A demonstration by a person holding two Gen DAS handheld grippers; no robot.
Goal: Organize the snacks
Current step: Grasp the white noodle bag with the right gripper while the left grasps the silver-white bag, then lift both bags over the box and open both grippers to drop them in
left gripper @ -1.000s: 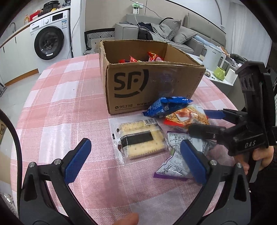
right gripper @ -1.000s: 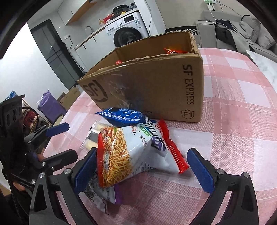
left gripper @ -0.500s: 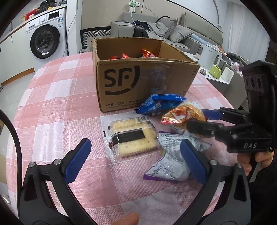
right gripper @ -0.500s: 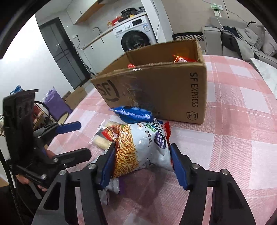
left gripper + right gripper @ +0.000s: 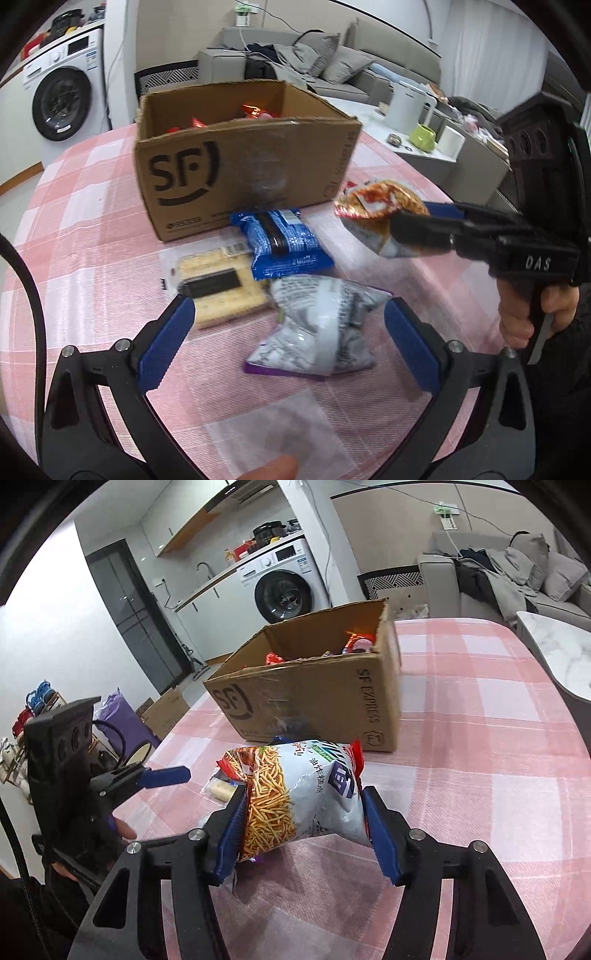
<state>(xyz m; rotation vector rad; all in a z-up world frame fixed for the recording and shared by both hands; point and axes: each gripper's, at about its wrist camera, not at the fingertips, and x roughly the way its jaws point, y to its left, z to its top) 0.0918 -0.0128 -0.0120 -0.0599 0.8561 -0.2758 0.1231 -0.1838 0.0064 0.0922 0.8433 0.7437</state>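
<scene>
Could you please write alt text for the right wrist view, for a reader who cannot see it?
The right gripper clamps a bag of fried snack sticks above a pink checked tablecloth. Behind stands an open cardboard box holding snacks; the left gripper is at the left edge.

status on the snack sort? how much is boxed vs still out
Done: a few red-wrapped snacks already lie in the cardboard box. In hand: the right gripper is shut on the fried-stick bag, lifted off the table. Left: blue packet, cracker pack and grey pouch, which lies between the open left gripper's fingers.
</scene>
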